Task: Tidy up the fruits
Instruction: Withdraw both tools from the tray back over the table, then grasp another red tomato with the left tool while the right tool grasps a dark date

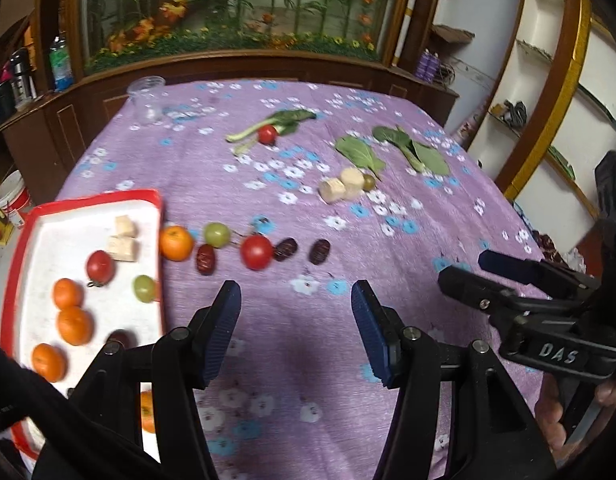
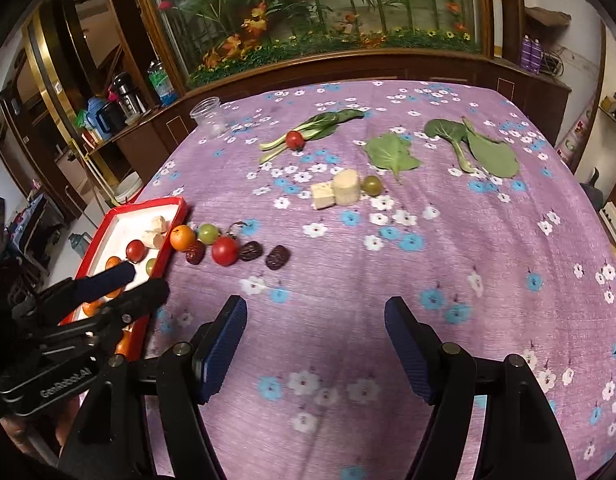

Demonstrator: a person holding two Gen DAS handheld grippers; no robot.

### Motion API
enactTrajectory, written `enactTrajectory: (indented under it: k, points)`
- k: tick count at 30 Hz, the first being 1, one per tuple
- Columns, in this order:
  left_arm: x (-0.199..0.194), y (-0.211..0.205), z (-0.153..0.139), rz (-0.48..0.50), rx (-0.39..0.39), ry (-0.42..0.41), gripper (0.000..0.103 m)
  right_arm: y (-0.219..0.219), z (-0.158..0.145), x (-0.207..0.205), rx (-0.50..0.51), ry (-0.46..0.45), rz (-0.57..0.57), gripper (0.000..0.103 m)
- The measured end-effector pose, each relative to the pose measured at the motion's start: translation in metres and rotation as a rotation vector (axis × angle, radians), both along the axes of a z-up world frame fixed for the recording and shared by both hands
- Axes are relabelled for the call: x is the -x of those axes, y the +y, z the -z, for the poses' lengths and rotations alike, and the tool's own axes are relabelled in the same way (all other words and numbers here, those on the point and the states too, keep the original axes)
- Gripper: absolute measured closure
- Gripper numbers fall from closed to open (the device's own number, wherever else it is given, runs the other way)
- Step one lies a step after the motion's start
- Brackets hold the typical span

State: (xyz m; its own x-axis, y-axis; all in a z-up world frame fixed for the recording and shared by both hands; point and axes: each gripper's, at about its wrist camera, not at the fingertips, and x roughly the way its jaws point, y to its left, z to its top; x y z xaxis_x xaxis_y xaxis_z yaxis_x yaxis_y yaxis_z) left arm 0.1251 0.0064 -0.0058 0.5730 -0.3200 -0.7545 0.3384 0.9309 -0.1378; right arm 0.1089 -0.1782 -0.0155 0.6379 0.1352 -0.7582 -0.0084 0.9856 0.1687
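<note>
Both hand-held grippers, left (image 1: 296,332) and right (image 2: 315,348), are hovering released and empty; probably the orange (image 1: 176,243) beside the tray (image 1: 12,264) is waiting next.

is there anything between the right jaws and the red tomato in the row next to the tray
Nothing visible does. The right gripper is open and empty over bare purple tablecloth, and only cloth lies between it and the tomato. Dates flank the tomato: one right, another left.

cloth: purple floral tablecloth (image 2: 387,280) | far-left corner: clear plastic cup (image 2: 207,114), possibly empty | behind: wooden cabinet (image 2: 347,68)
</note>
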Motion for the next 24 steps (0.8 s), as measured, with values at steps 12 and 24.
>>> enactTrajectory:
  k: [12, 24]
  points:
    - [-0.033, -0.015, 0.034, 0.004, -0.039, 0.068, 0.047, -0.022, 0.021, -0.023, -0.002, 0.025, 0.019, 0.031]
    - [-0.083, 0.003, 0.056, -0.036, -0.005, 0.148, 0.062, -0.012, 0.044, -0.048, -0.016, 0.056, -0.021, 0.036]
